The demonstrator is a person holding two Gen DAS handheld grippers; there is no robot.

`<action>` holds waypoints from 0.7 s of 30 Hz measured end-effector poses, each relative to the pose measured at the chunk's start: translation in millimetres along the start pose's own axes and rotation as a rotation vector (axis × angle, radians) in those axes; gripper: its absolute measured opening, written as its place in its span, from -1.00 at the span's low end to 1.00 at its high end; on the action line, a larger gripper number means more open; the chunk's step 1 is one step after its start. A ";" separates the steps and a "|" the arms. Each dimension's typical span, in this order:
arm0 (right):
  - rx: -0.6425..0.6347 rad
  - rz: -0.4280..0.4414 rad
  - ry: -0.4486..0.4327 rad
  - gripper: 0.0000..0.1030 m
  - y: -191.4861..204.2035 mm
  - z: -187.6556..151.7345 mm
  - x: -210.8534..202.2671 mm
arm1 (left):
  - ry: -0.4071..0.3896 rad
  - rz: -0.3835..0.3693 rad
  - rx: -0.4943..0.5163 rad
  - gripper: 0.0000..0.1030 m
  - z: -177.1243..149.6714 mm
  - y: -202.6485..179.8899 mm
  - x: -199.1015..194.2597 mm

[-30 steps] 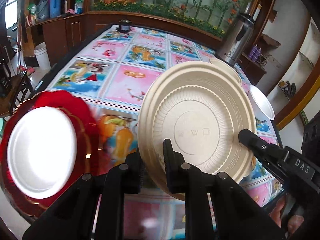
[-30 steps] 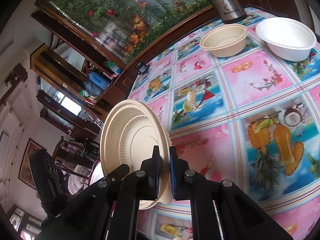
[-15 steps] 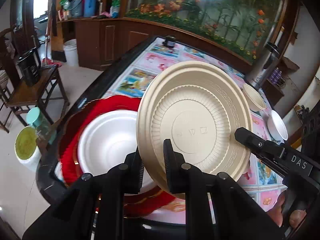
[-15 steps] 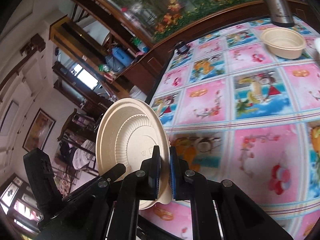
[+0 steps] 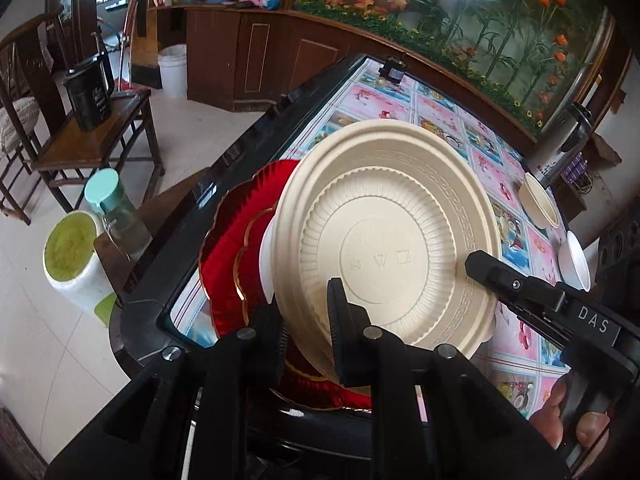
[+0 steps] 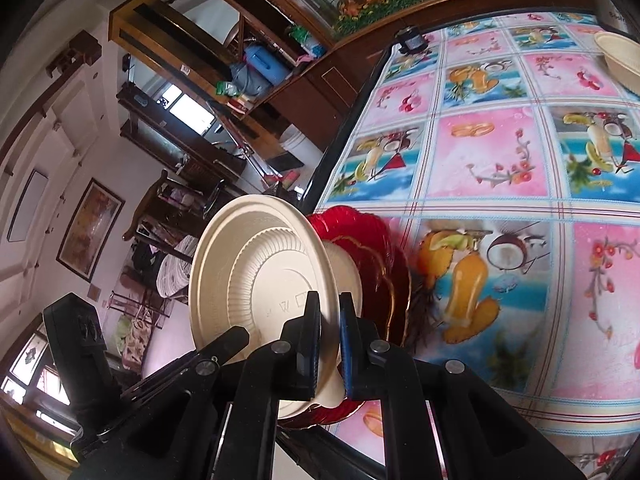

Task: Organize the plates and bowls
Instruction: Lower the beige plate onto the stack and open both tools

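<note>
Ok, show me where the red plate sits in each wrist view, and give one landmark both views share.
Left wrist: the red plate lies left of centre at the table corner, mostly hidden behind the held beige plate.
Right wrist: the red plate is at centre, just right of the beige plate.
Shared landmark: the small dark jar at the table's far edge.

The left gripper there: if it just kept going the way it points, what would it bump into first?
Probably the white plate on the red plate, right behind the beige plate the left gripper holds; depth is unclear.
</note>
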State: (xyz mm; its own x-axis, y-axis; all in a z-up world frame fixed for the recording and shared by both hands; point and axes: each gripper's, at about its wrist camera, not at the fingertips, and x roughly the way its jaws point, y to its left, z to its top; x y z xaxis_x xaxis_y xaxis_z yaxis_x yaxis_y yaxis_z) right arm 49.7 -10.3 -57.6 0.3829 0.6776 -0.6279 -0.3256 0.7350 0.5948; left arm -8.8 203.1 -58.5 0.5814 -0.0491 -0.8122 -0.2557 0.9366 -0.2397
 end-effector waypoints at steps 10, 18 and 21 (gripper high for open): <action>-0.008 -0.016 0.024 -0.84 9.9 -1.7 13.8 | 0.009 0.012 -0.035 -0.68 -0.4 12.5 0.1; -0.009 -0.054 0.034 -0.84 8.5 0.3 24.1 | -0.031 0.033 -0.082 -0.62 3.2 30.7 -11.0; -0.012 -0.054 0.043 -0.84 11.0 -1.0 26.8 | -0.046 0.037 -0.086 -0.61 4.4 33.7 -15.4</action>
State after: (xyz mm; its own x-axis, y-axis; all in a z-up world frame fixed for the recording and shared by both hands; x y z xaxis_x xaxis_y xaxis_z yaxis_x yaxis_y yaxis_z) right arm 55.5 16.0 -68.4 0.3624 0.6371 -0.6803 -0.3163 0.7706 0.5532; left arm -23.0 237.0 -51.8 0.6051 0.0027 -0.7961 -0.3415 0.9042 -0.2565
